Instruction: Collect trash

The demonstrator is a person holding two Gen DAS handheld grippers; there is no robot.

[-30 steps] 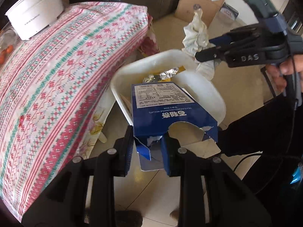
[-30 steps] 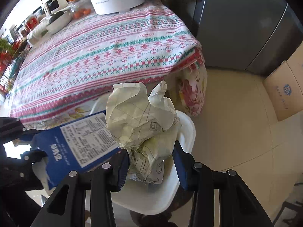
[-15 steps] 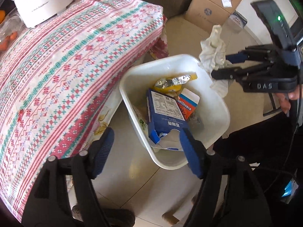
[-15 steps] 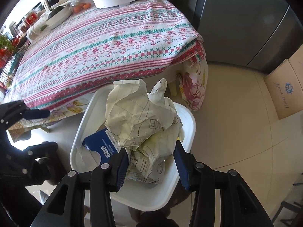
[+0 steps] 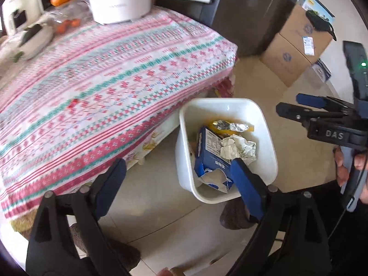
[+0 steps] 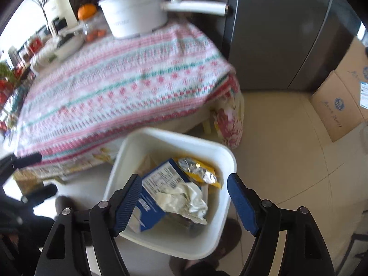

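Crumpled paper (image 6: 184,199) lies in white bin (image 6: 226,158) on blue carton (image 6: 161,179), foil wrapper (image 6: 197,169) behind. Bin on floor beside table (image 5: 110,87). Right tongs (image 6: 184,203) directly above, wide, empty, nearer; left tongs (image 5: 177,184) wide, empty.

floor (image 6: 287,161): white bin (image 6: 128,154), cardboard boxes (image 6: 340,105) | table (image 5: 110,87): white pot (image 5: 119,2), possibly a bowl (image 5: 34,41)

Bin mouth: the white bin (image 6: 226,158) is uncovered, reachable from above.
Bin inside: the blue carton (image 6: 158,179) and crumpled paper (image 6: 184,200) fill the middle.
Left side: the table edge (image 5: 202,87) stands just beside the bin.
Right side: bare floor (image 6: 287,151), with cardboard boxes (image 6: 340,101) well apart.
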